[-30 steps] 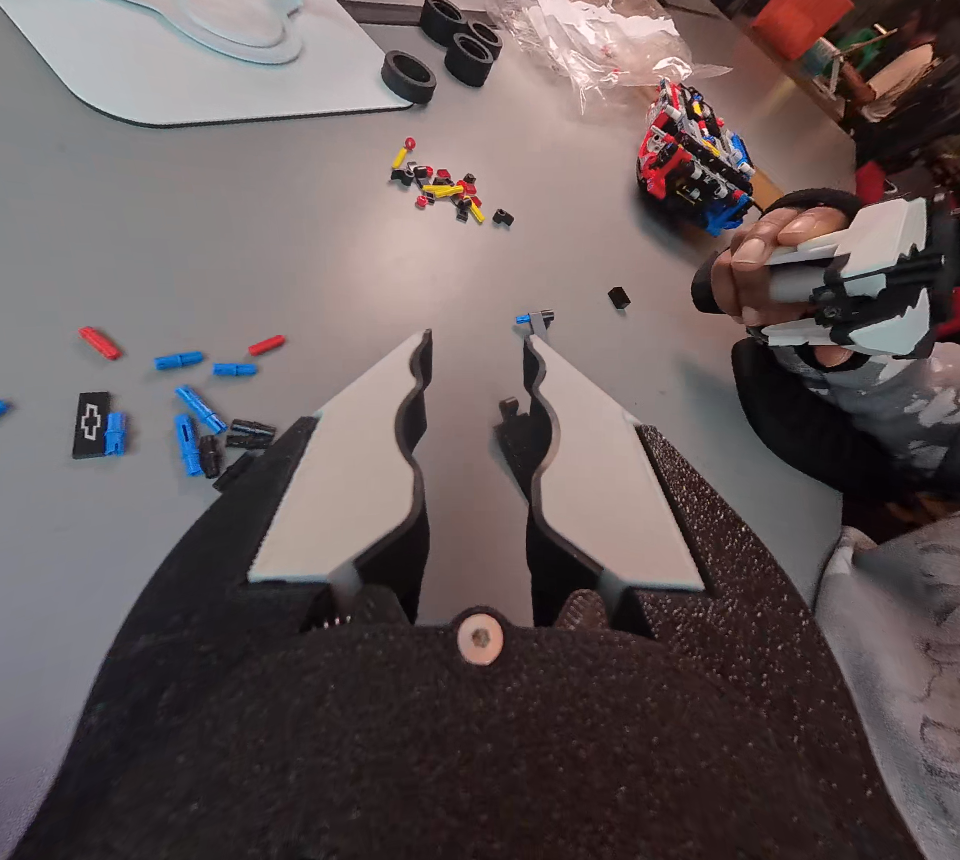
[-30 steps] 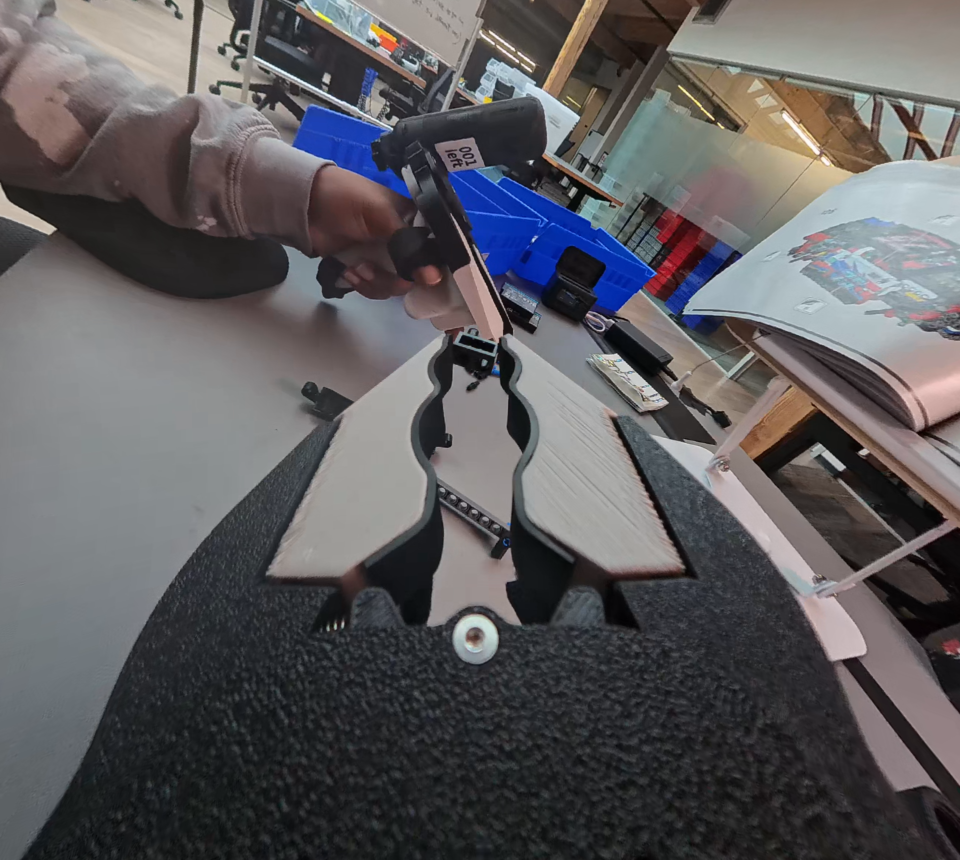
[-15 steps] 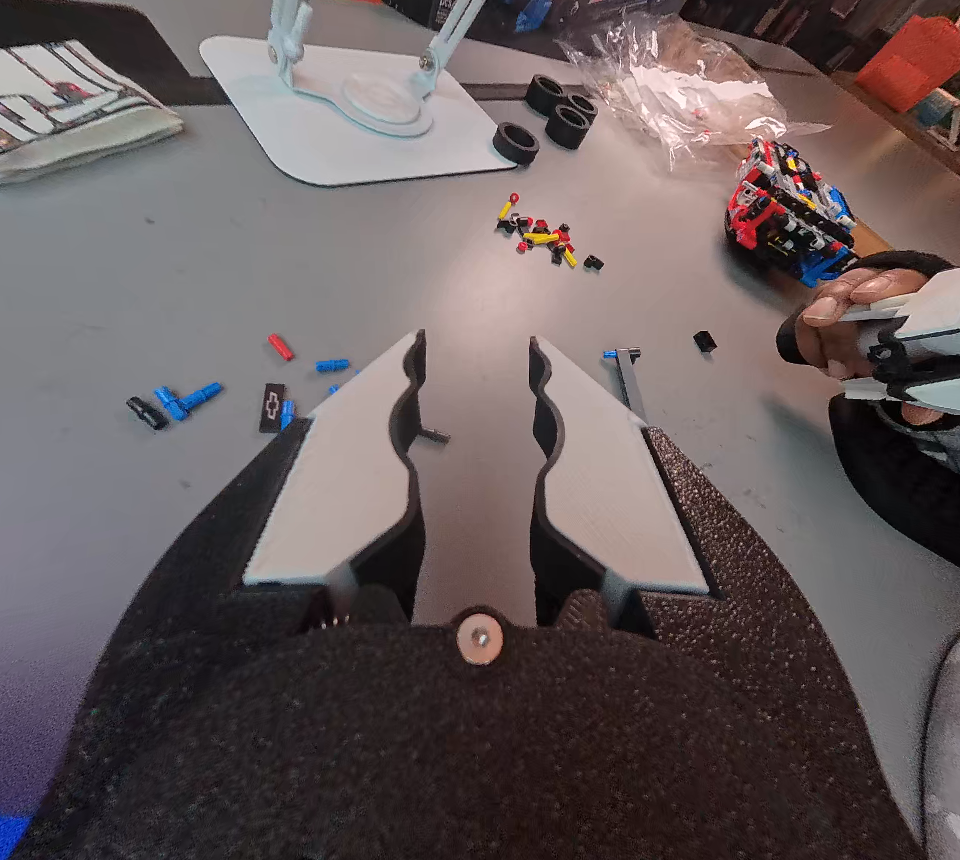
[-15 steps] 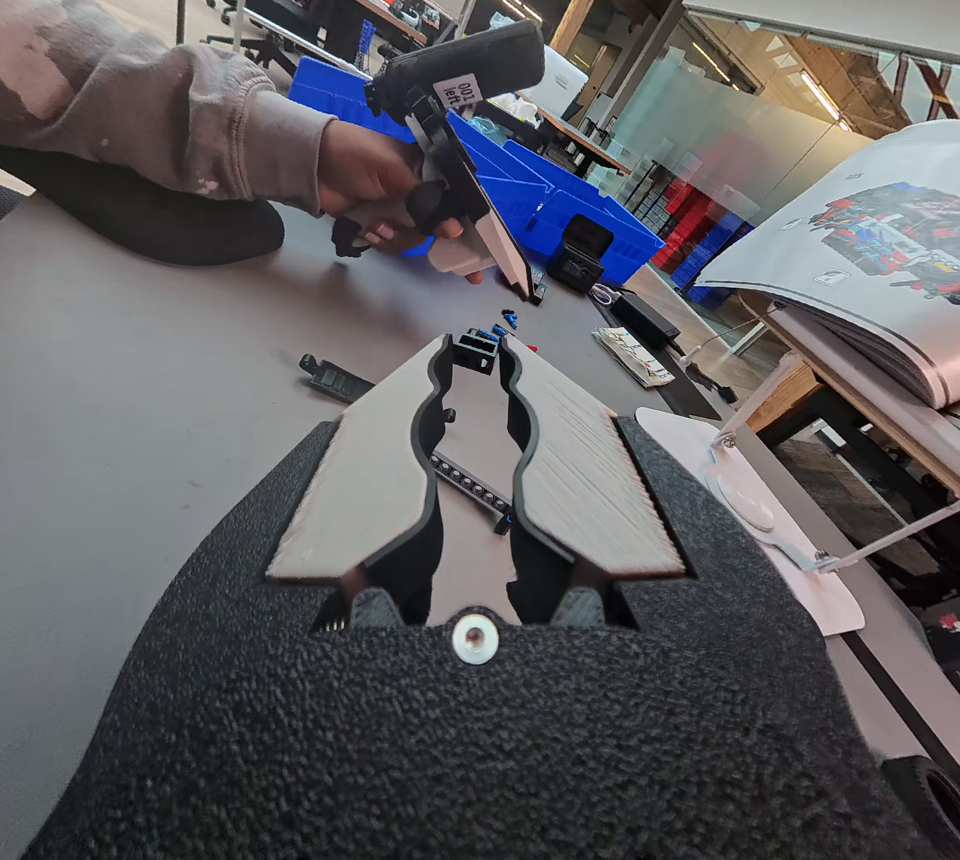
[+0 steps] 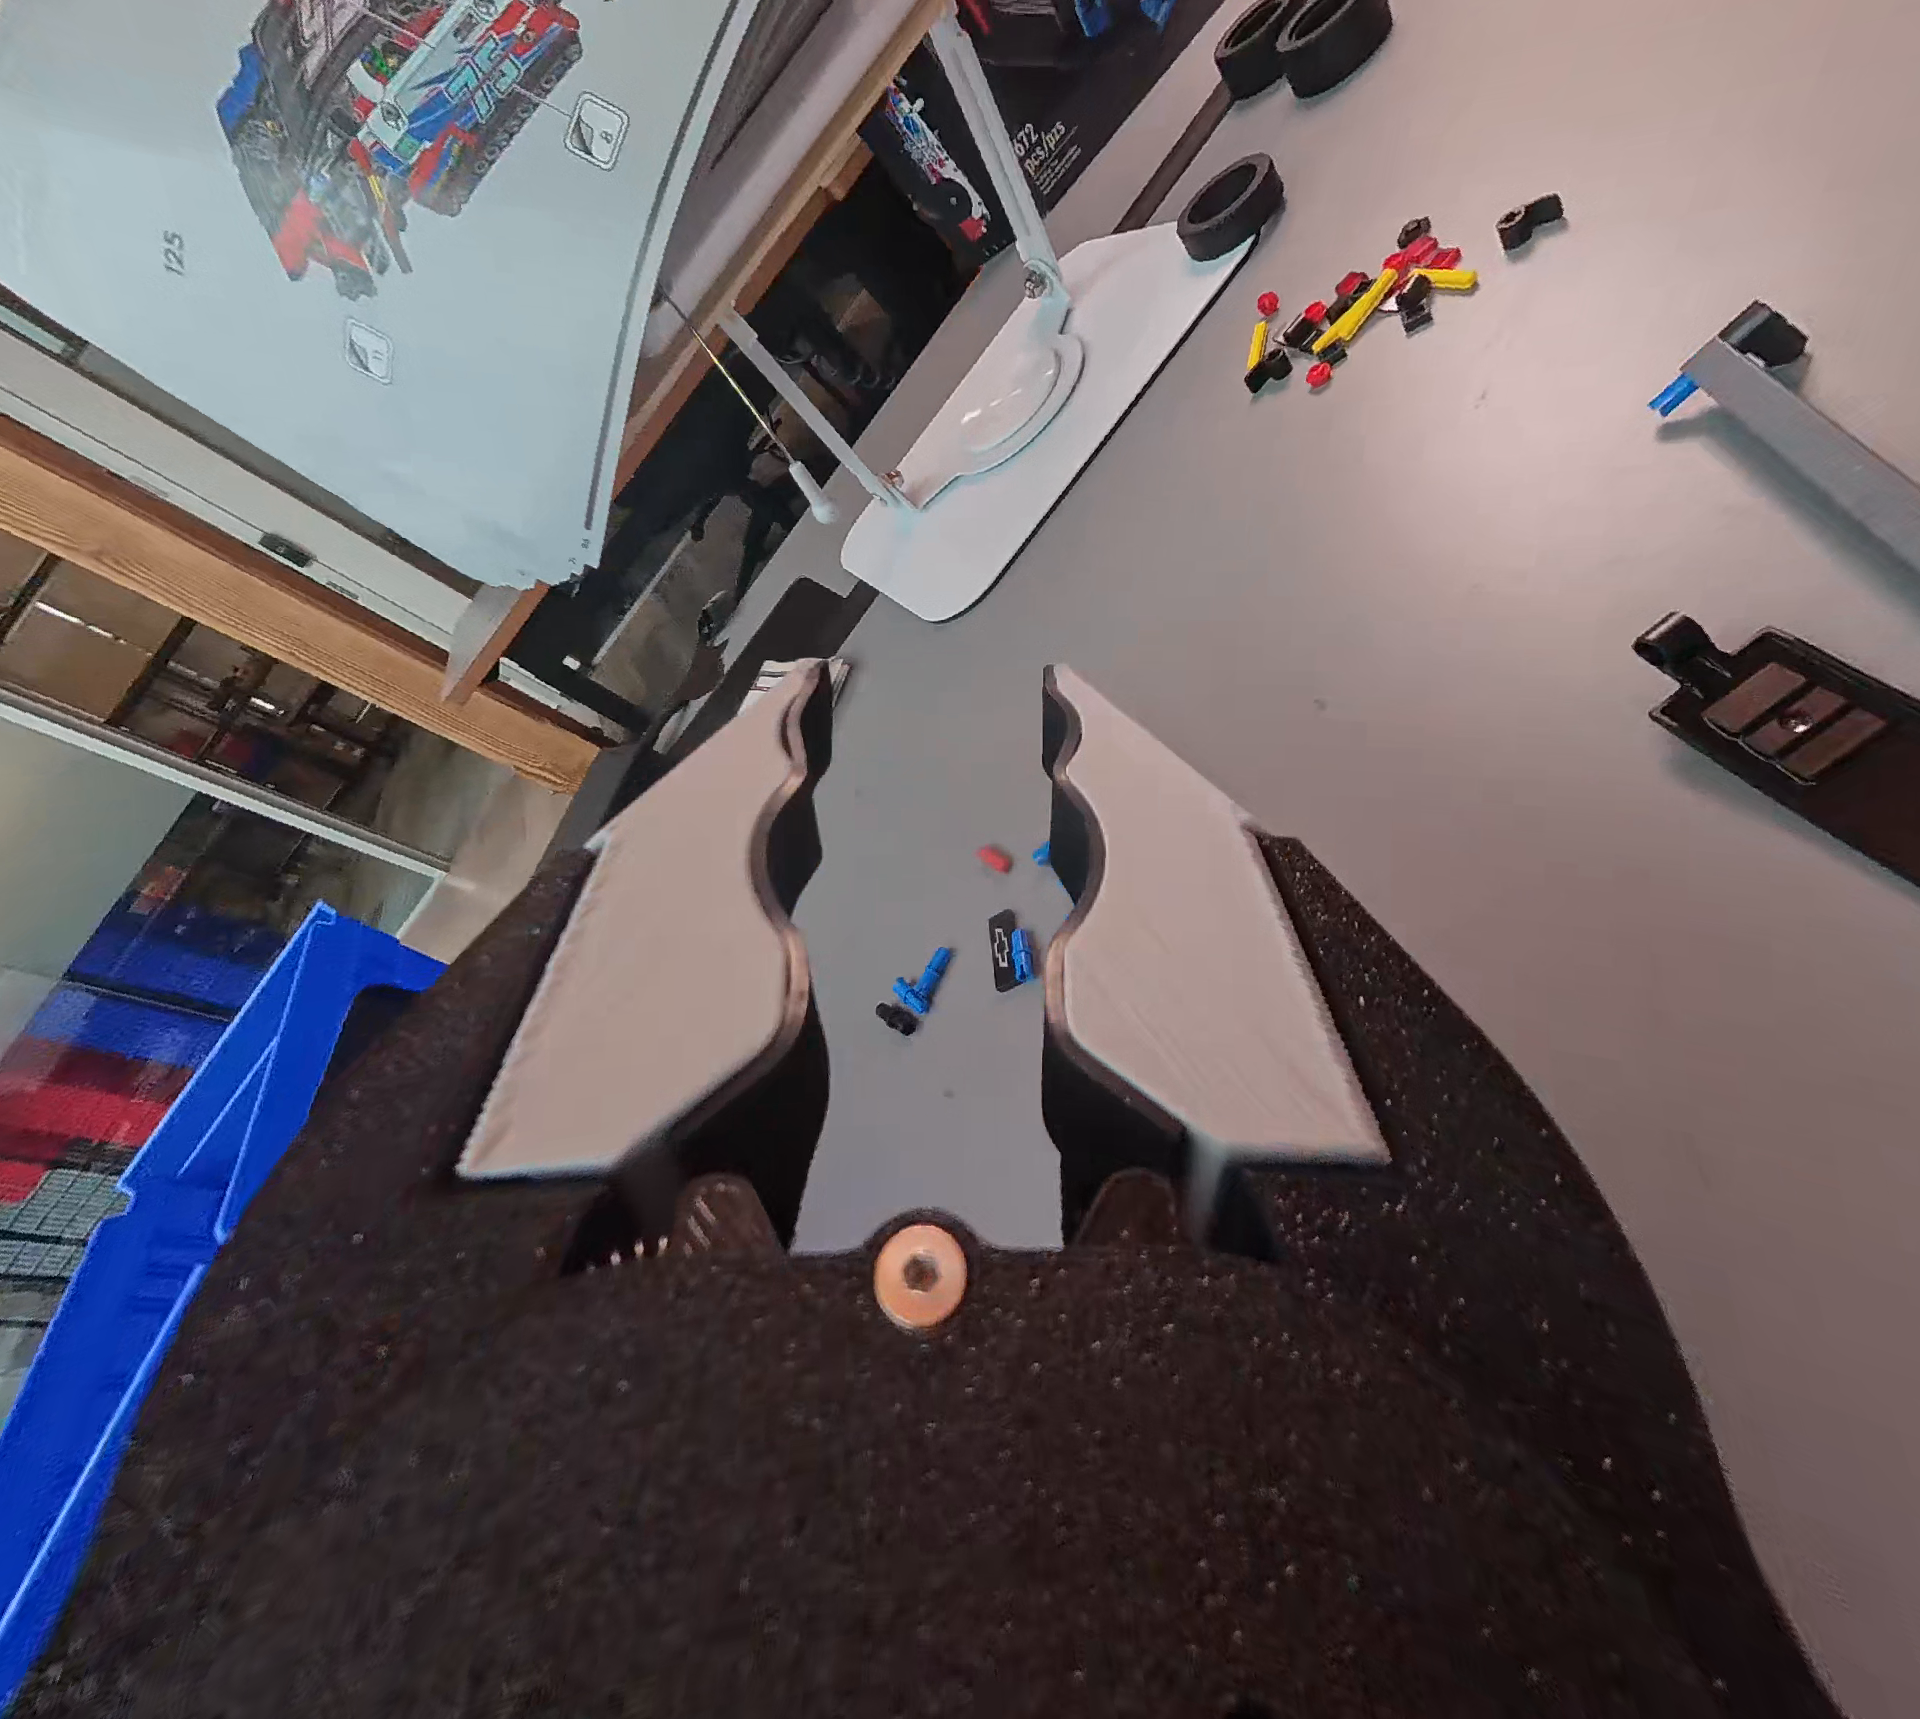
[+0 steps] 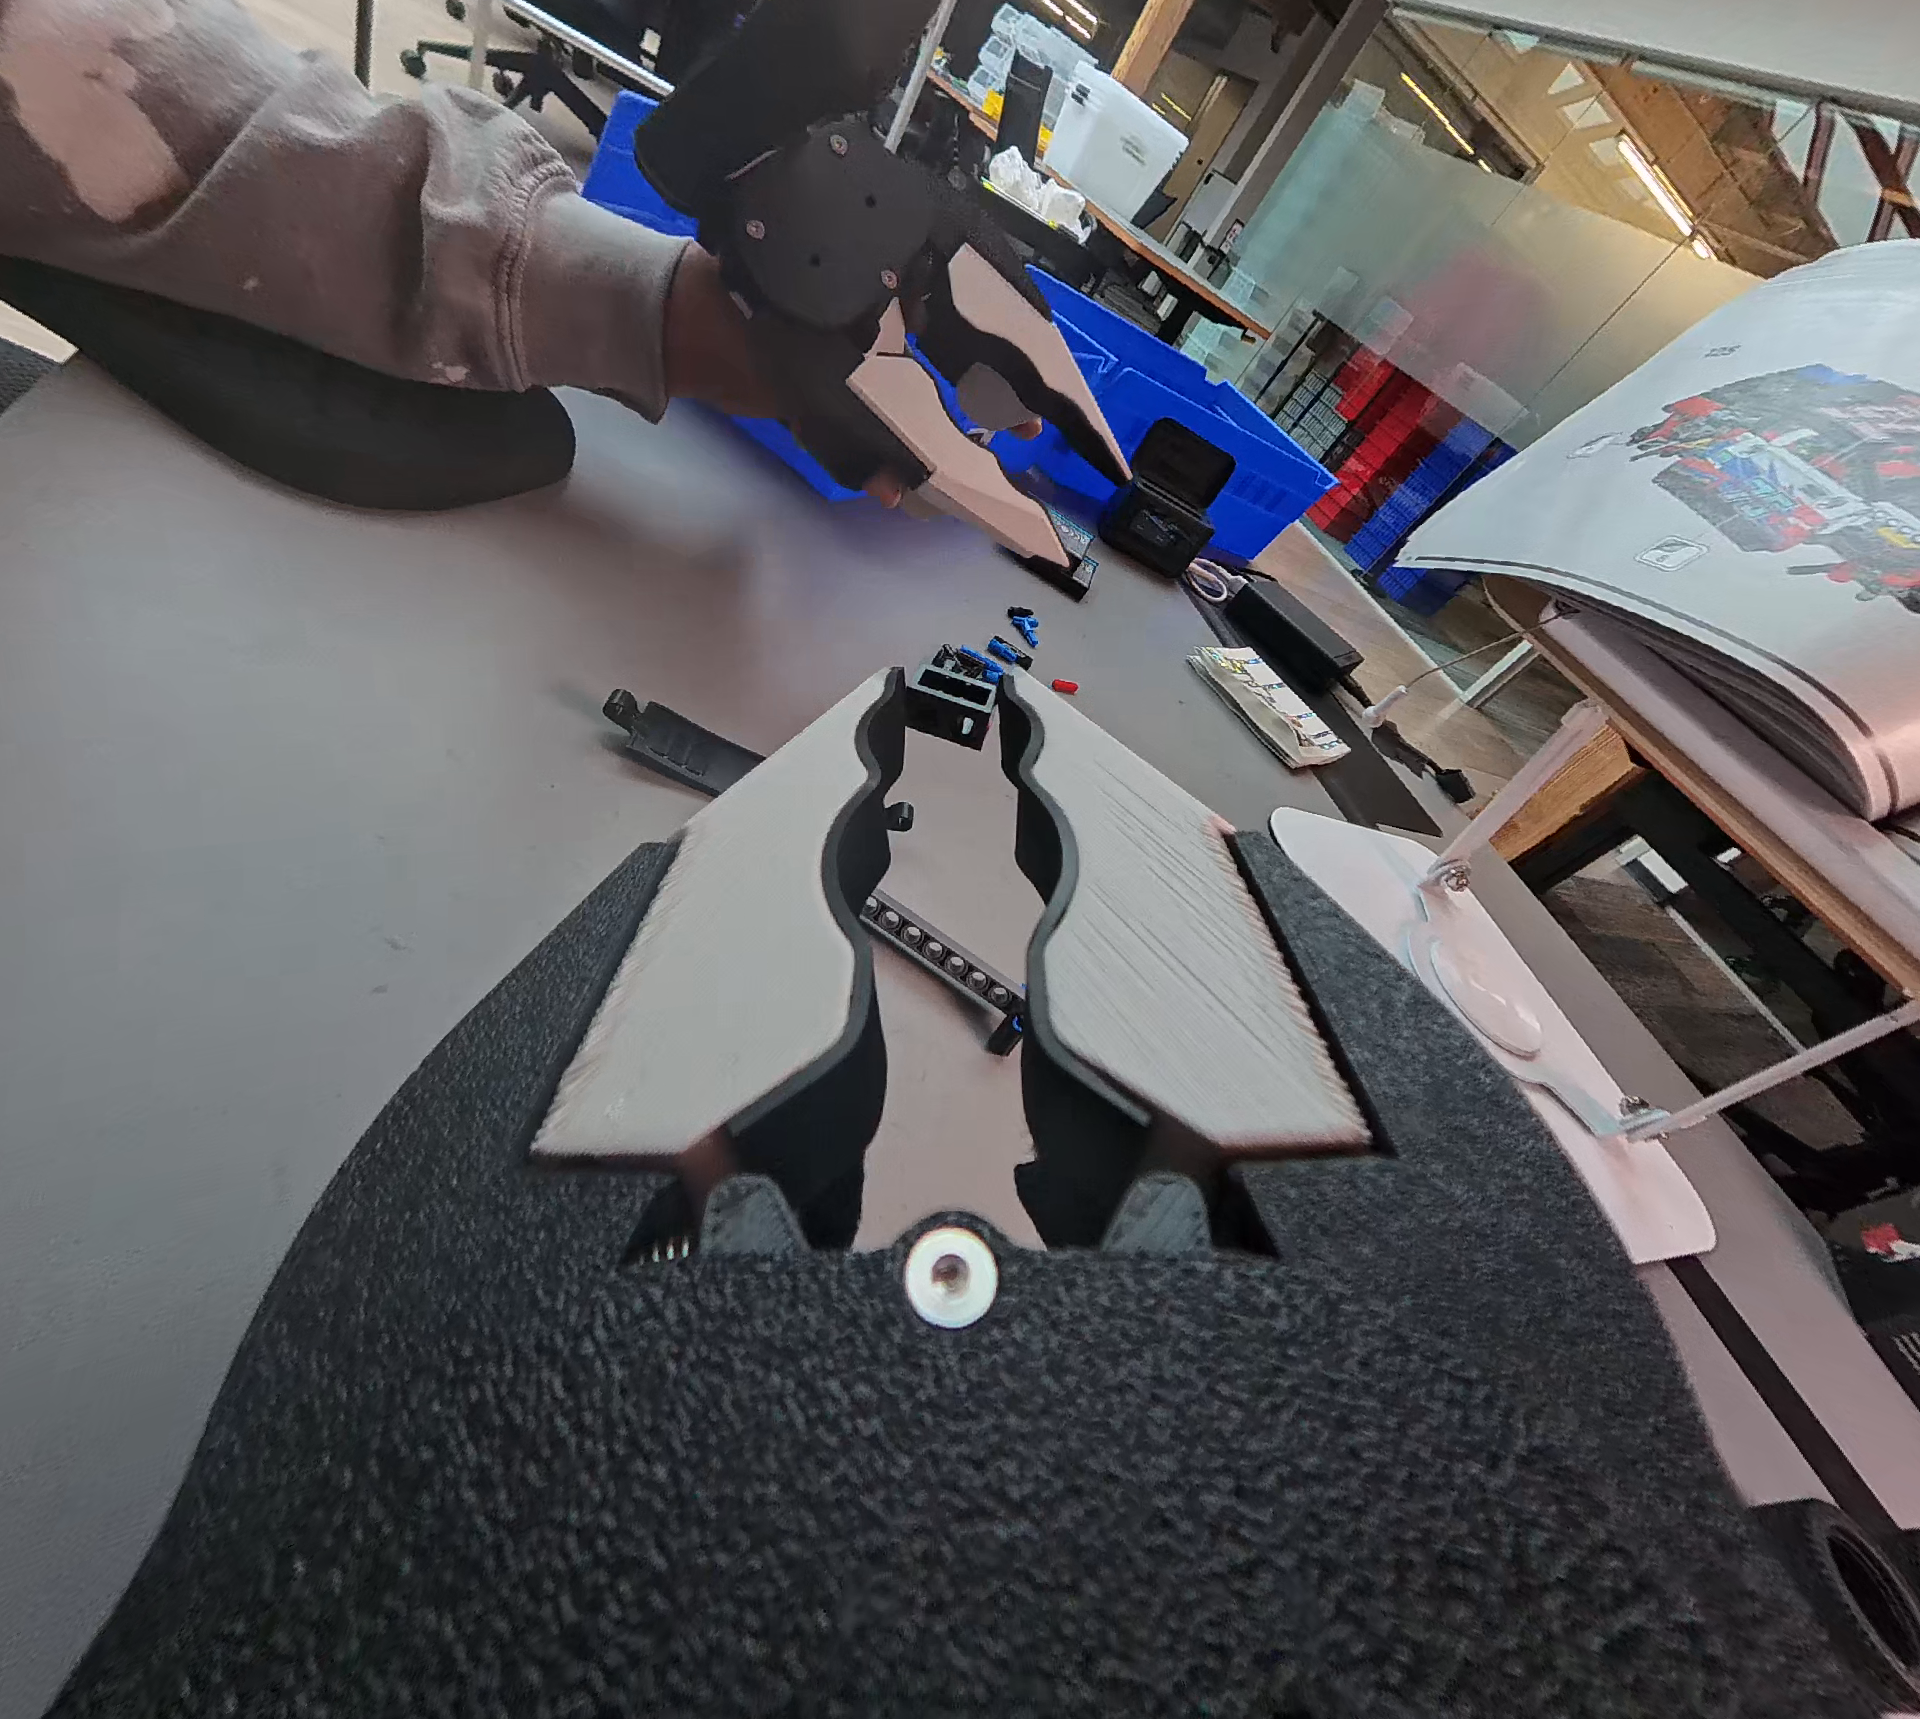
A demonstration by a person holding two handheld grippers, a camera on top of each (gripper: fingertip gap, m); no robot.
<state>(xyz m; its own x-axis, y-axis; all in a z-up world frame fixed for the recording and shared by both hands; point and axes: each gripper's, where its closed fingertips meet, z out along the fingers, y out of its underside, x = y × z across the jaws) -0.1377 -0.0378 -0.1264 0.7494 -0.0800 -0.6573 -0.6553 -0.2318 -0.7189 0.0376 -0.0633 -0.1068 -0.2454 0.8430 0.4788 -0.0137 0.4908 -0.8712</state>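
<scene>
My right gripper (image 6: 948,682) is shut on a small black frame brick (image 6: 951,711) and holds it low over the grey table (image 6: 312,786). A long black beam with holes (image 6: 935,947) lies under its fingers. My left gripper (image 5: 935,677) is open and empty. It is tilted over several small blue pins (image 5: 920,983), a black emblem tile (image 5: 1003,947) and a red pin (image 5: 994,857). The left gripper also shows in the right wrist view (image 6: 1091,516), held in a hand and pointing down at the table beyond the loose pins.
An open instruction book (image 5: 364,111) rests on a white stand (image 5: 1018,443). Black tyres (image 5: 1320,17), a pile of red, yellow and black parts (image 5: 1351,308), a grey beam (image 5: 1808,433) and a black panel (image 5: 1787,724) lie on the table. Blue bins (image 6: 1195,412) stand behind. One gripper's finger ends stand about 20 cm off the other's.
My left gripper has swung left and rolled over, from the beam to above the blue pins, still open. My right gripper keeps the black brick and has hardly moved.
</scene>
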